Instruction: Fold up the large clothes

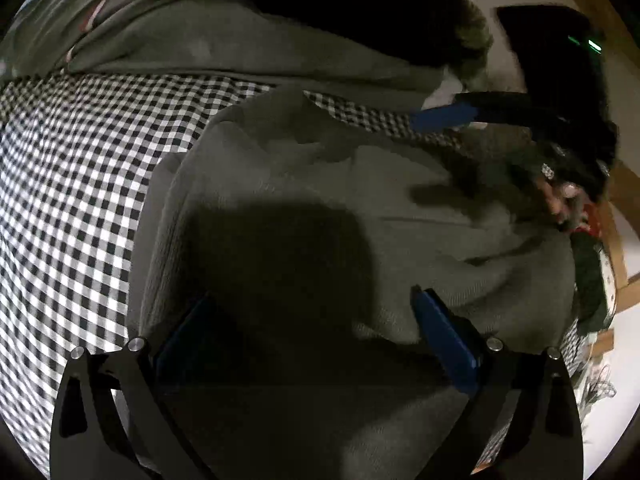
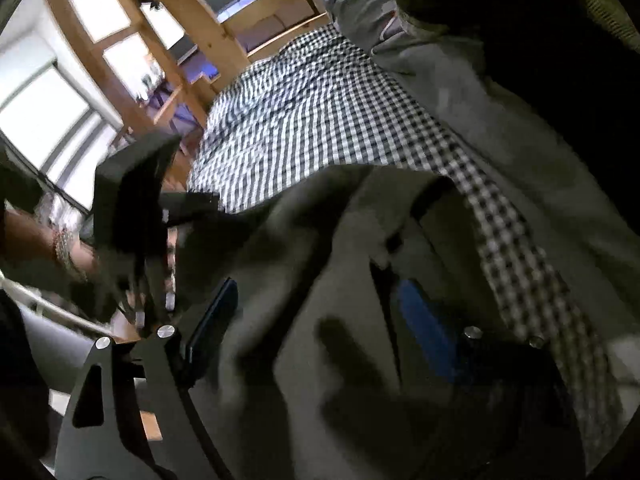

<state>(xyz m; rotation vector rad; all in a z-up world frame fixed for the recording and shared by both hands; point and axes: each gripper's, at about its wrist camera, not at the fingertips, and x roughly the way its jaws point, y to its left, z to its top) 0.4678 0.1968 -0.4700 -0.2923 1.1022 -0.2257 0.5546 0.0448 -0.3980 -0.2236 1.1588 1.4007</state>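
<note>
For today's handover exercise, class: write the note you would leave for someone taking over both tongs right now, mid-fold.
Left tongs: open, above the grey garment, nothing between the pads.
Right tongs: open over the same garment, nothing gripped.
Where things are: the grey garment lies partly bunched on the checkered cloth; more grey fabric lies beyond it, under a dark furry piece.
Done: apparently some folding, since an edge looks turned over; the frames are blurred.
Left: take hold again, smooth the wrinkles, finish folding, then probably deal with the rest of the clothing.
</note>
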